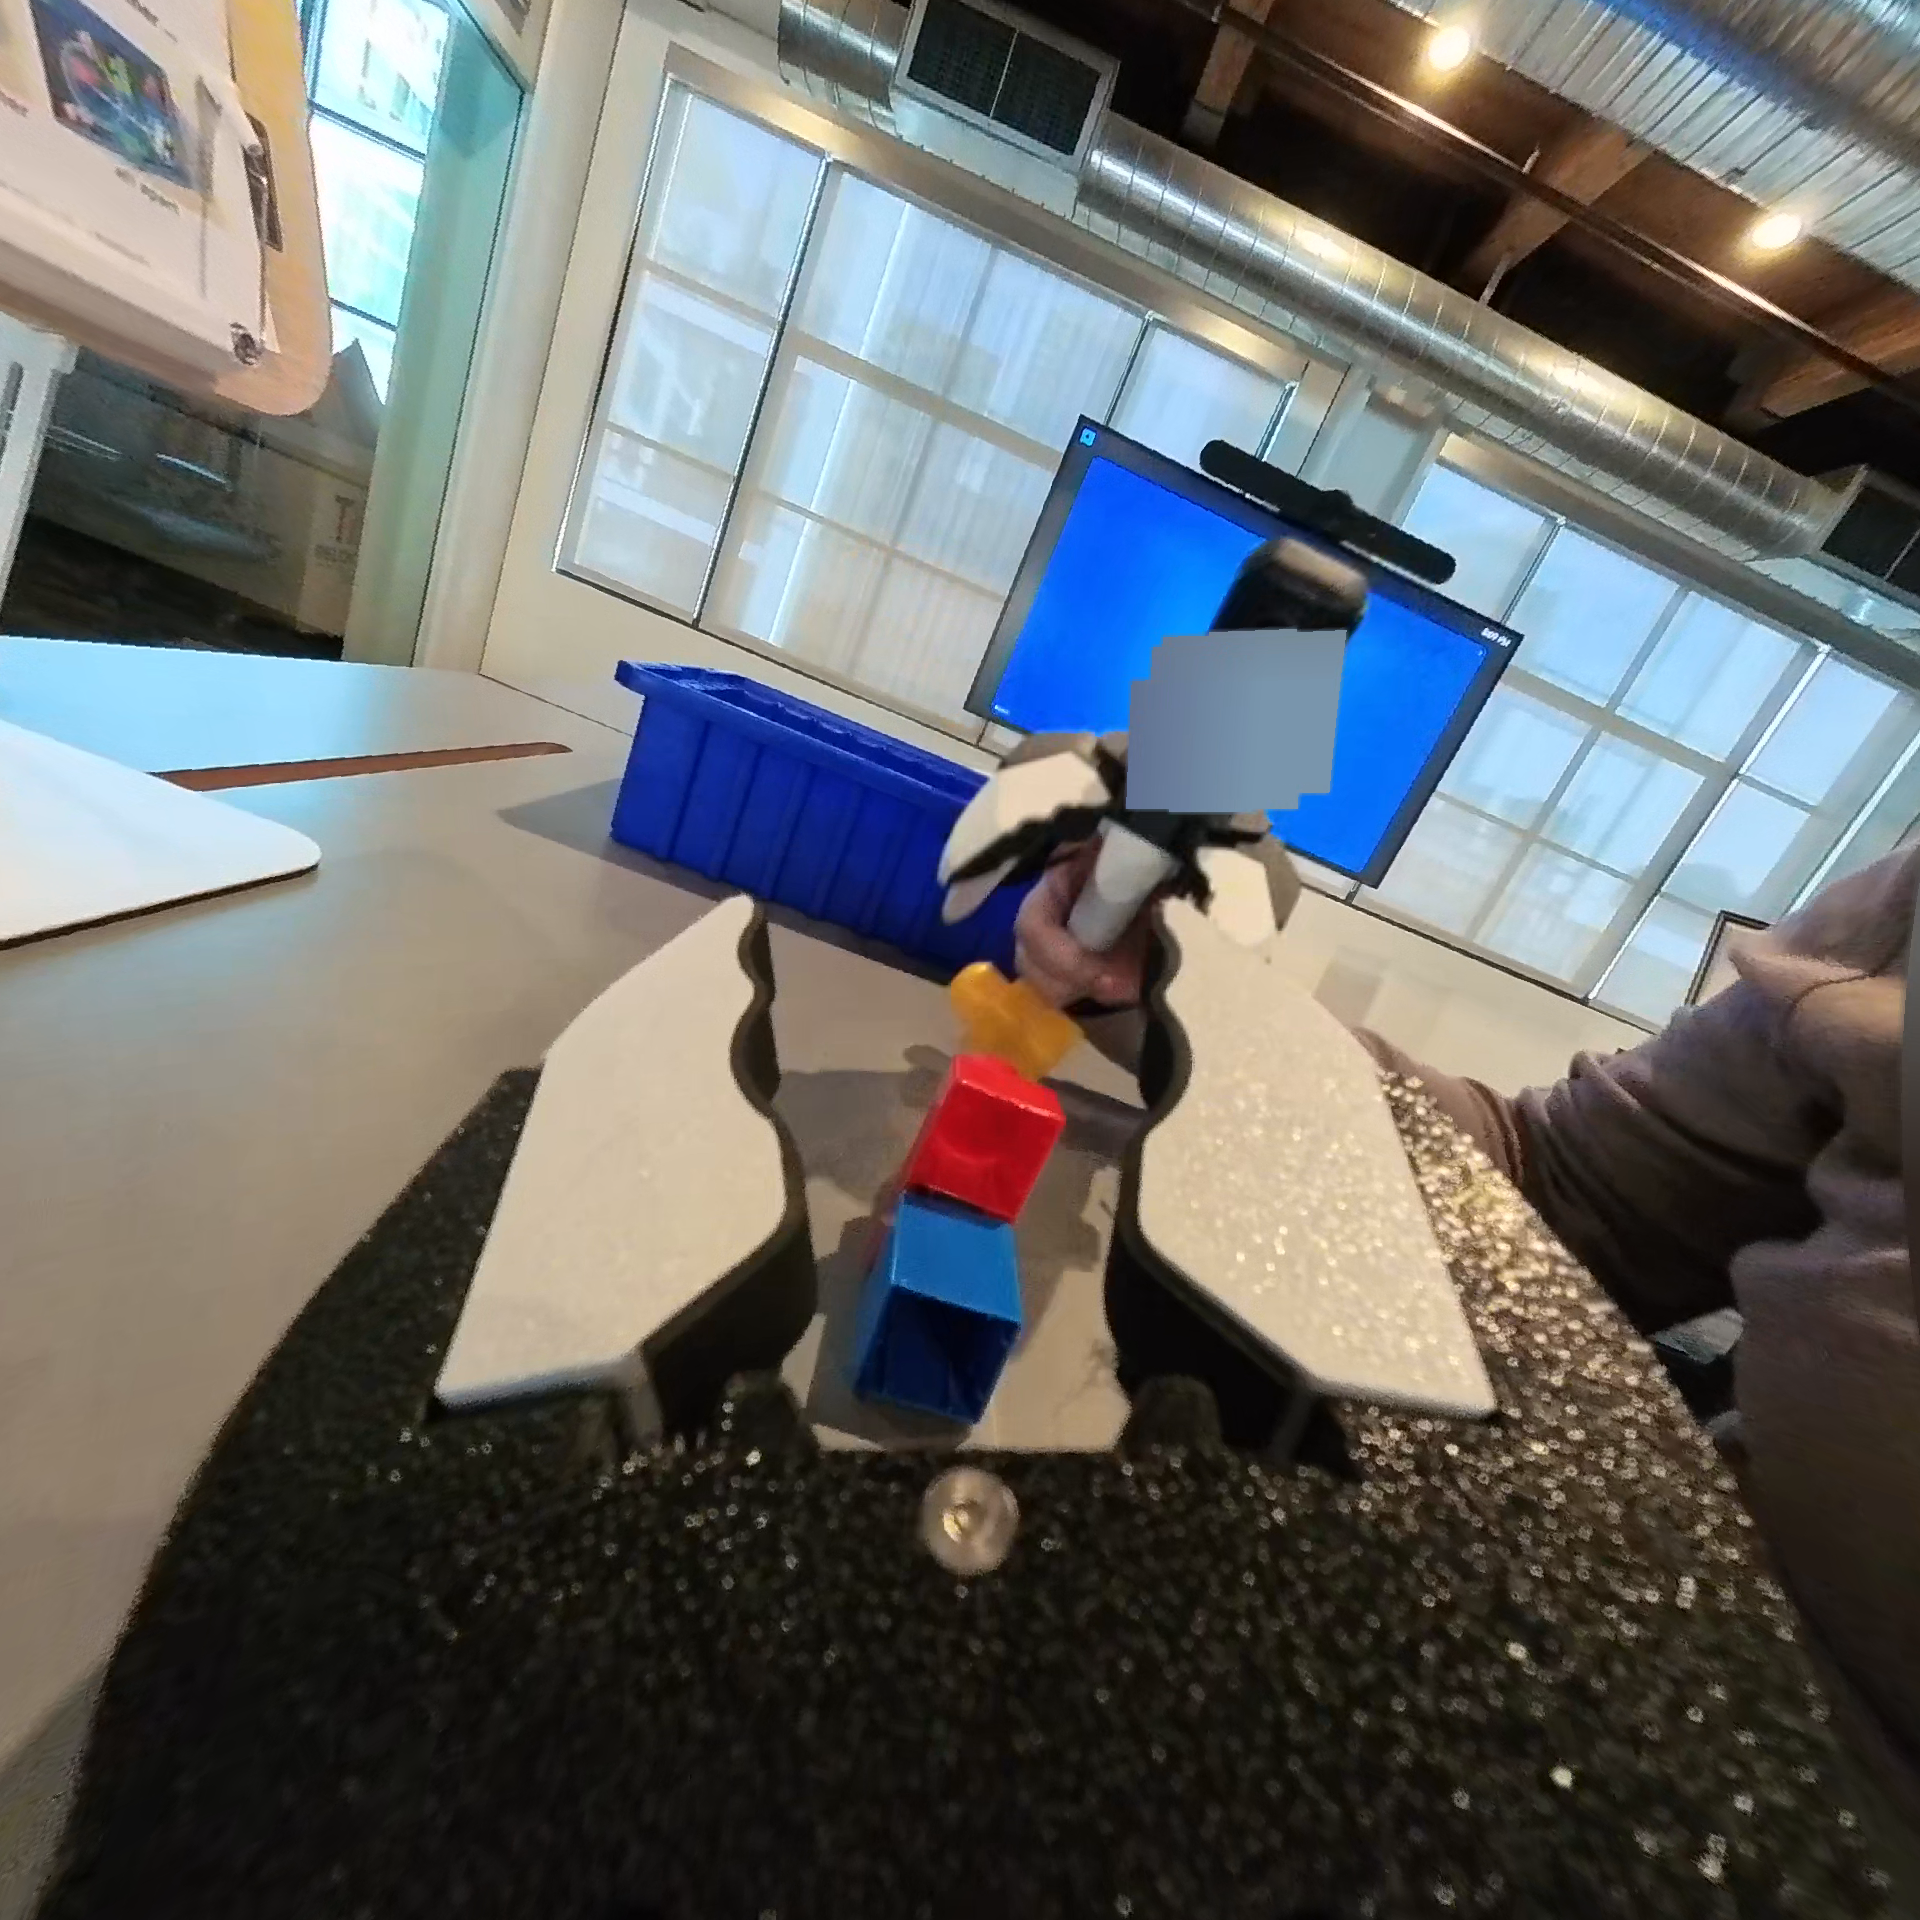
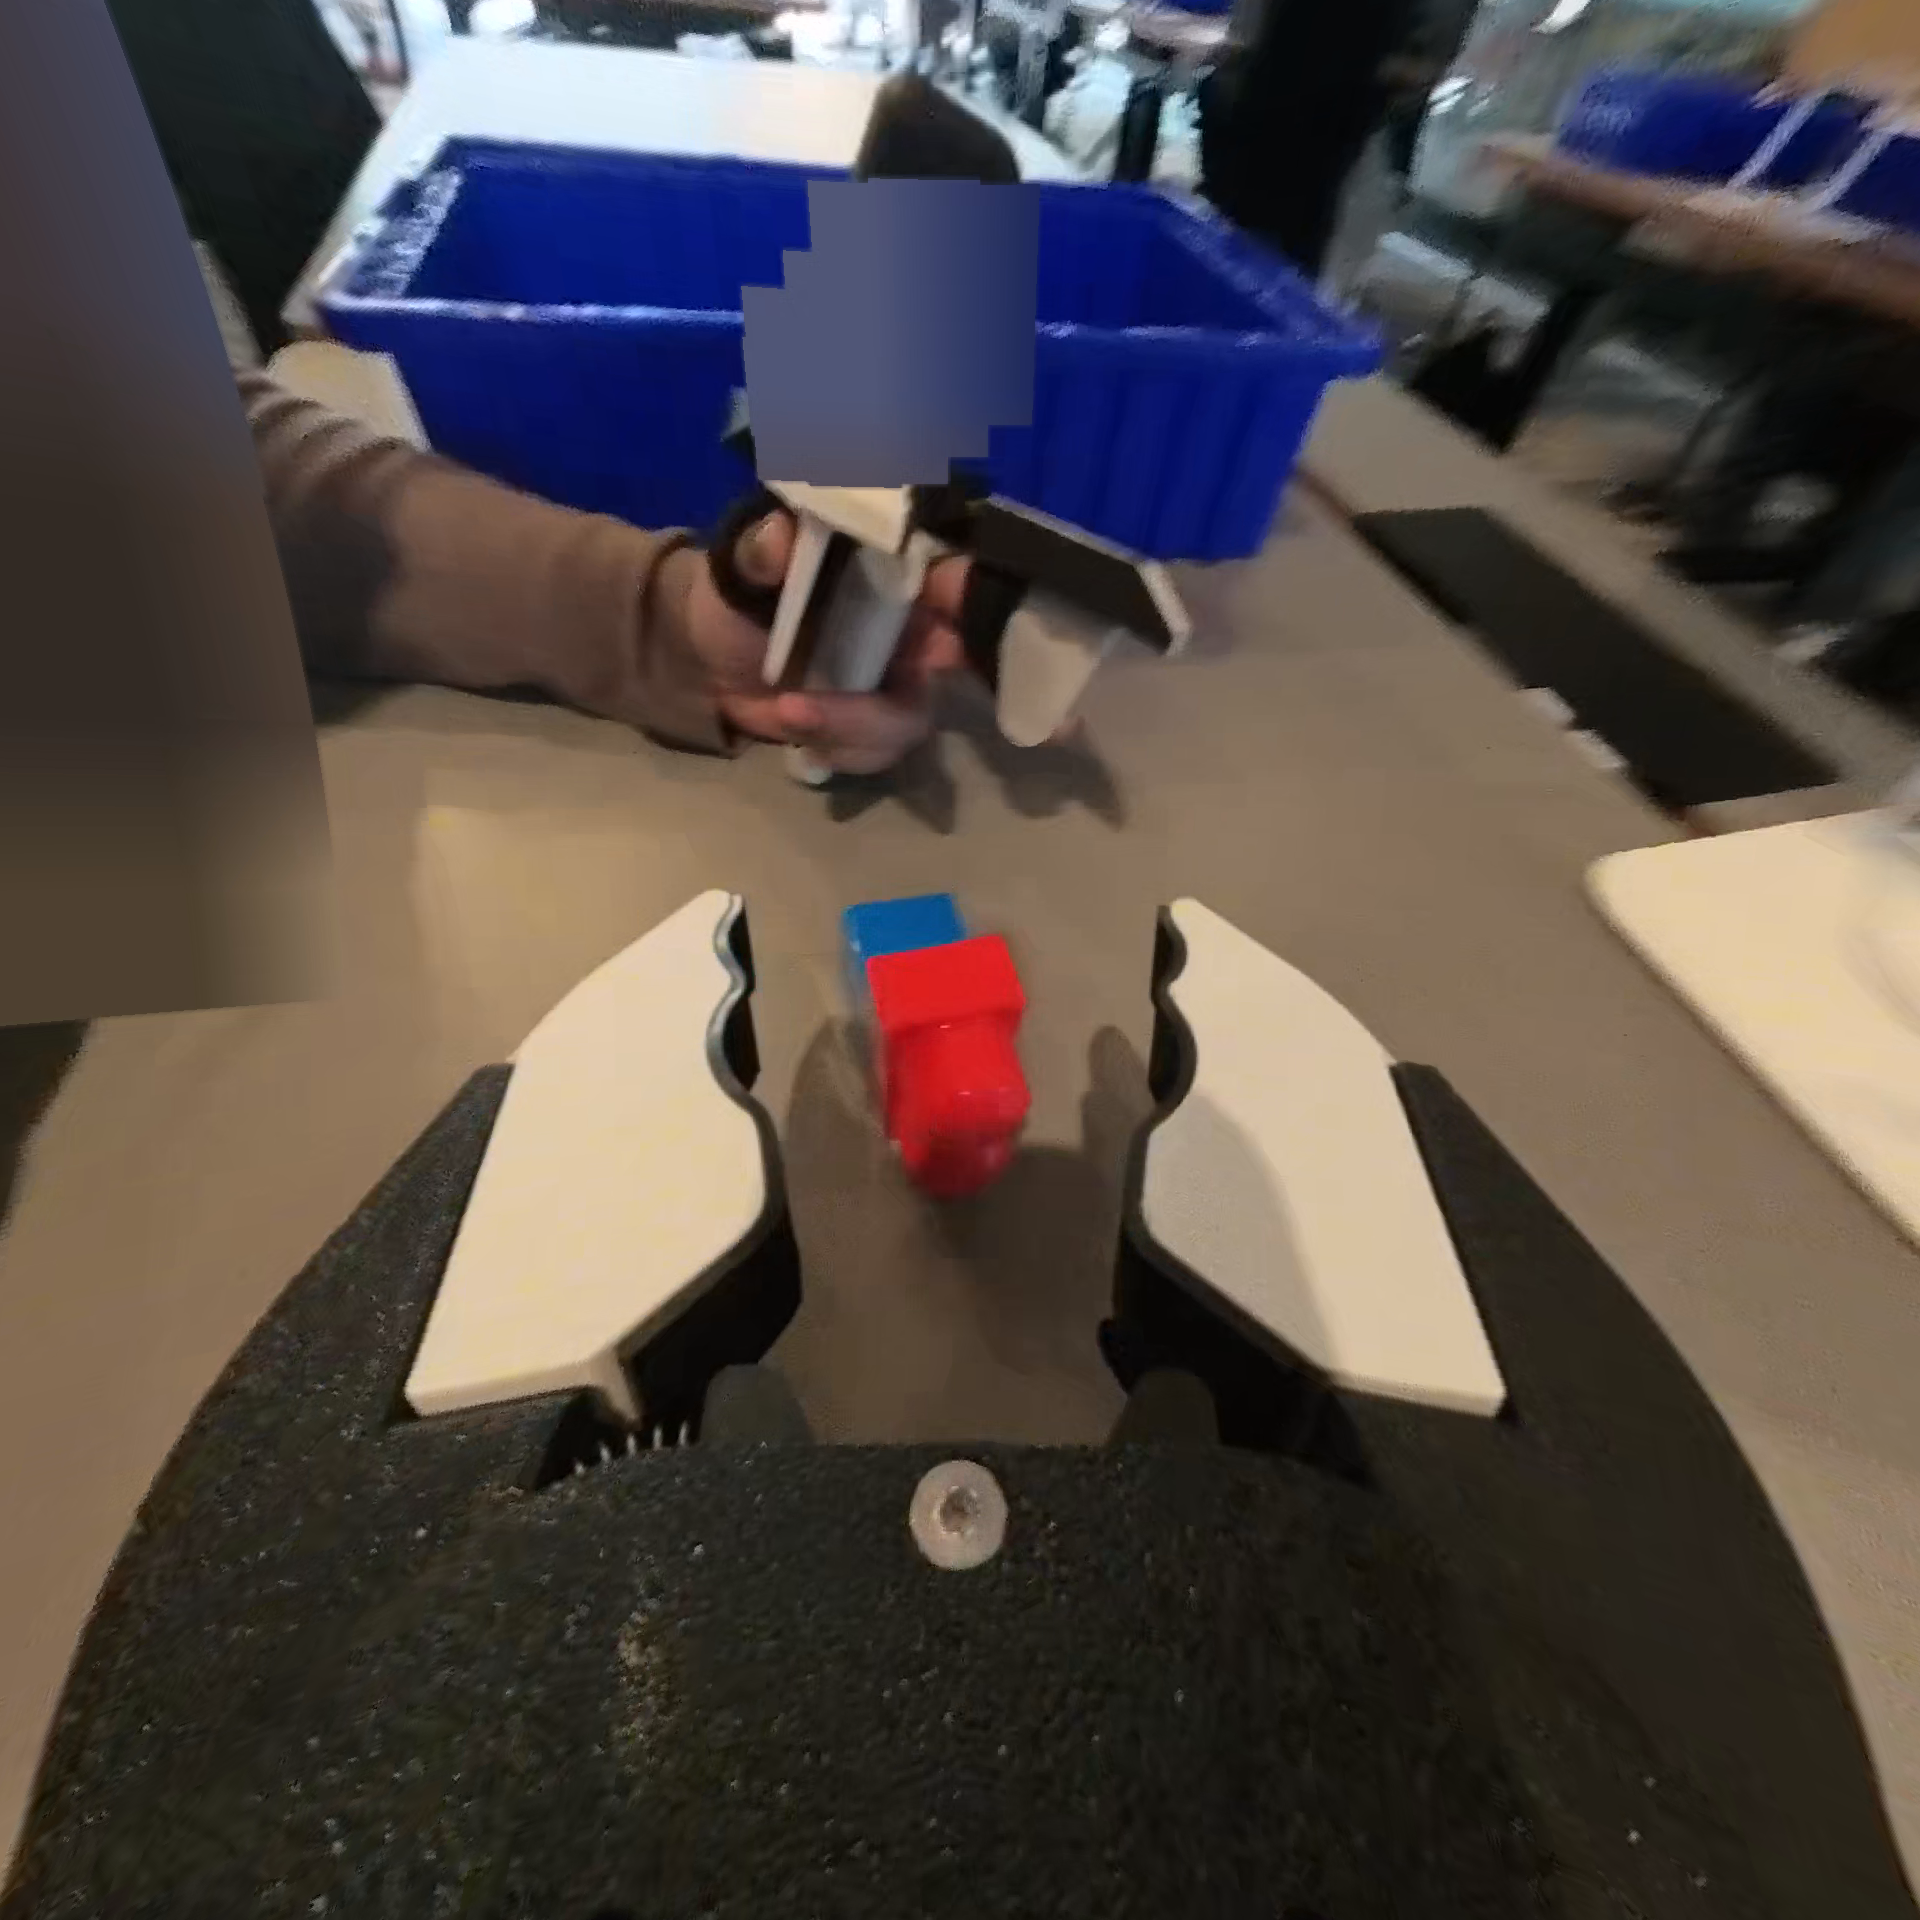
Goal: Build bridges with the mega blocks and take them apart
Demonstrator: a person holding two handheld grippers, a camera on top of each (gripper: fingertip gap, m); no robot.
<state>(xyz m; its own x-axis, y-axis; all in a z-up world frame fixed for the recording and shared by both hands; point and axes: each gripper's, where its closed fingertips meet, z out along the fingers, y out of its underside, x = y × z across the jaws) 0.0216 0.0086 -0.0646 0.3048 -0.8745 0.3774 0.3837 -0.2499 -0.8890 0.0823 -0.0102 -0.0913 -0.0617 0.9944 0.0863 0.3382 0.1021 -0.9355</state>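
A blue block (image 1: 935, 1309), a red block (image 1: 987, 1132) and a yellow block (image 1: 1013, 1013) lie joined in a row on their side on the grey table (image 1: 312, 1039). The blue block's hollow underside faces the left camera. My left gripper (image 1: 956, 925) is open, with the row between its fingers and untouched. My right gripper (image 2: 951, 906) is open, facing the red block (image 2: 951, 1081) with the blue block (image 2: 899, 925) behind it. The yellow block does not show there. Each gripper shows in the other's view: the right one (image 1: 1112, 831) and the left one (image 2: 935, 623).
A blue plastic bin (image 1: 790, 790) stands on the table behind the blocks; it also shows in the right wrist view (image 2: 1143, 416). A white board (image 2: 1766, 987) lies at the table's right. A person's sleeve (image 2: 468, 582) rests on the table. A blue screen (image 1: 1247, 665) stands beyond. The tips of one gripper are about 8 cm away from the tips of the other. Between my right fingertips and the red block (image 1: 987, 1132) there is roughly 5 cm.
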